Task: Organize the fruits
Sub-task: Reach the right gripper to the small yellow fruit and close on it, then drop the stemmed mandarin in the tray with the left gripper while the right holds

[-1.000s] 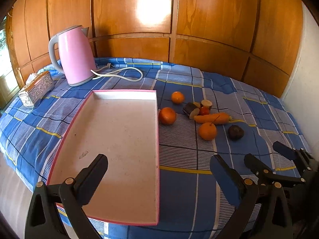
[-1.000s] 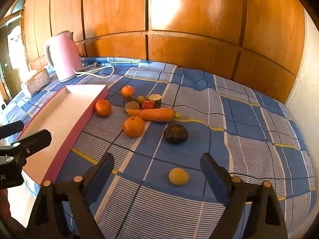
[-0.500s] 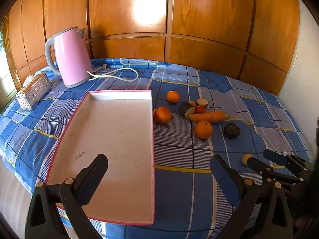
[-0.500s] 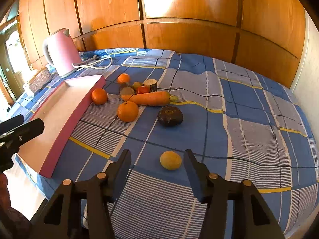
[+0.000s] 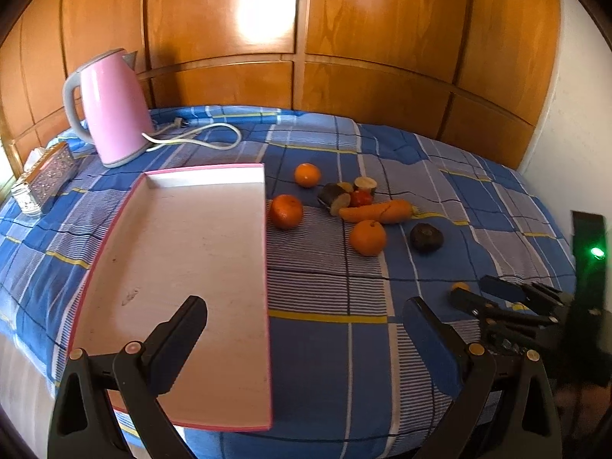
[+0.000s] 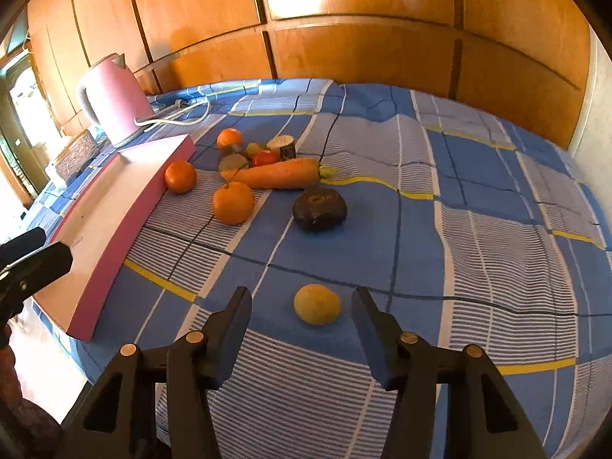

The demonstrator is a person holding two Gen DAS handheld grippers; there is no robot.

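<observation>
Left wrist view: the left tongs hang wide apart over the pink tray's near edge, gripping nothing. Right wrist view: the right tongs, having just narrowed, flank the yellow fruit on the checked tabletop without touching it.

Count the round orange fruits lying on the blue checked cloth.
3. One orange lies farthest back, behind the cluster of small pieces. One rests close beside the pink tray. One sits just in front of the carrot. The cluster could hide others.
</observation>
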